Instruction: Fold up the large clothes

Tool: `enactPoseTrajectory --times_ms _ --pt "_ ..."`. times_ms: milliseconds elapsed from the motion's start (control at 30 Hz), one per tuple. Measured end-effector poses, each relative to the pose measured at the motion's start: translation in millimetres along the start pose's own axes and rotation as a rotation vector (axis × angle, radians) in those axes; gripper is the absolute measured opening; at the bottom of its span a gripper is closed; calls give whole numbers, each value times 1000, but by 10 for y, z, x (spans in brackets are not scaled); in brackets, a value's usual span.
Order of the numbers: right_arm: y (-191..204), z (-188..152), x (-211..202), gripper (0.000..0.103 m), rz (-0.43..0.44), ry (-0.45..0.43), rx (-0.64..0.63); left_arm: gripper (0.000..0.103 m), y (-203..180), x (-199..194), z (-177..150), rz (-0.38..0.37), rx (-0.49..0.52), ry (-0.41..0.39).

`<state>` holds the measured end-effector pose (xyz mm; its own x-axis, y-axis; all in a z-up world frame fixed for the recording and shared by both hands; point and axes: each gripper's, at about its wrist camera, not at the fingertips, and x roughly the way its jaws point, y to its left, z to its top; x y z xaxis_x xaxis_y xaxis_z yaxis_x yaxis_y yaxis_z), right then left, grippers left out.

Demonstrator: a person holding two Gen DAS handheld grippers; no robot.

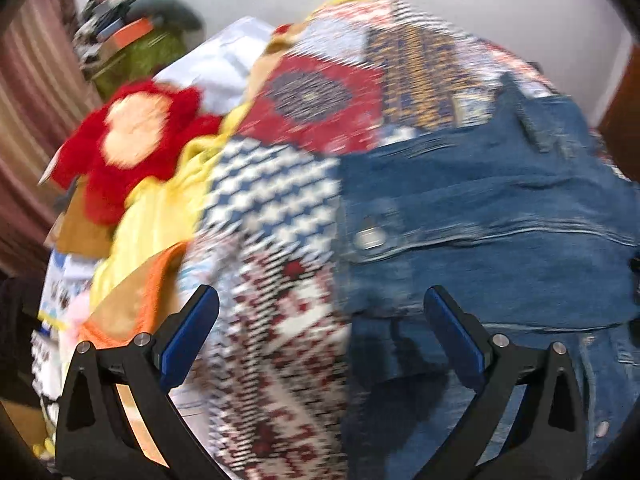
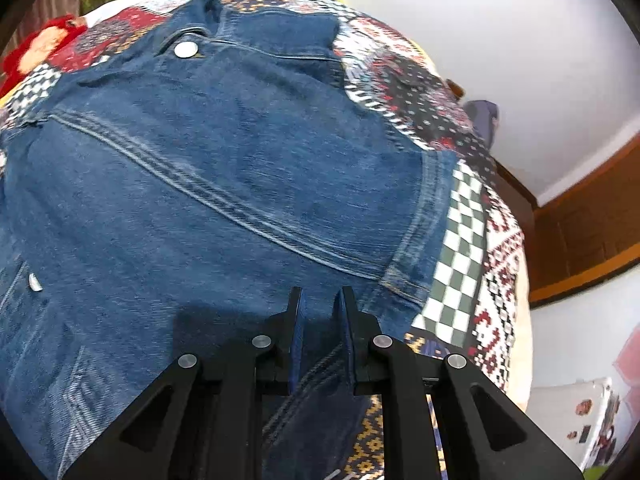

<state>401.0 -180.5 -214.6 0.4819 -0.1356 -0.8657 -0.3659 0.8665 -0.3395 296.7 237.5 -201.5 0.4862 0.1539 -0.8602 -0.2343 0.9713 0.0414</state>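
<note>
A blue denim jacket (image 2: 224, 168) with metal buttons lies spread on a patchwork quilt (image 2: 464, 240). My right gripper (image 2: 320, 300) is nearly closed, and a fold of the jacket's denim sits between its blue pads near the garment's near edge. In the left wrist view the jacket (image 1: 492, 208) fills the right half, blurred by motion. My left gripper (image 1: 320, 308) is open wide and empty, hovering over the jacket's left edge and the quilt (image 1: 276, 208).
A red plush toy (image 1: 132, 140), yellow cloth (image 1: 160, 216) and piled items lie left of the quilt. A green container (image 1: 136, 56) stands behind. Striped curtains hang at far left. Wooden furniture (image 2: 592, 224) and a white wall are at right.
</note>
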Motion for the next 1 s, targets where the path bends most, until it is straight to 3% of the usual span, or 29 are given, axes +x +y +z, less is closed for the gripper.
enactPoseTrajectory --times_ms 200,300,433,467,533,567,667,767,1000 --pt "34 -51 -16 12 -32 -17 -26 103 -718 259 85 -108 116 32" --pt "89 -95 -37 12 -65 -32 -64 103 -972 509 26 -78 173 84" --pt "61 -189 -44 14 -97 -44 -90 103 -1008 511 -46 -81 188 27" --pt "33 -215 -25 22 -120 -34 -91 103 -986 520 -44 -96 177 36" --pt "-77 -276 -45 80 -179 -59 -66 103 -947 535 -50 -121 159 50" --pt "-201 -319 -57 86 -177 -66 -30 103 -945 540 -49 -125 158 51" --pt "-502 -397 -28 88 -49 -4 97 103 -978 522 -61 -105 163 42" --pt "-669 -473 -33 87 -13 30 137 103 -999 504 -66 -88 157 39" --pt "-889 -350 -464 87 133 -77 213 103 -878 304 -58 -67 152 43"
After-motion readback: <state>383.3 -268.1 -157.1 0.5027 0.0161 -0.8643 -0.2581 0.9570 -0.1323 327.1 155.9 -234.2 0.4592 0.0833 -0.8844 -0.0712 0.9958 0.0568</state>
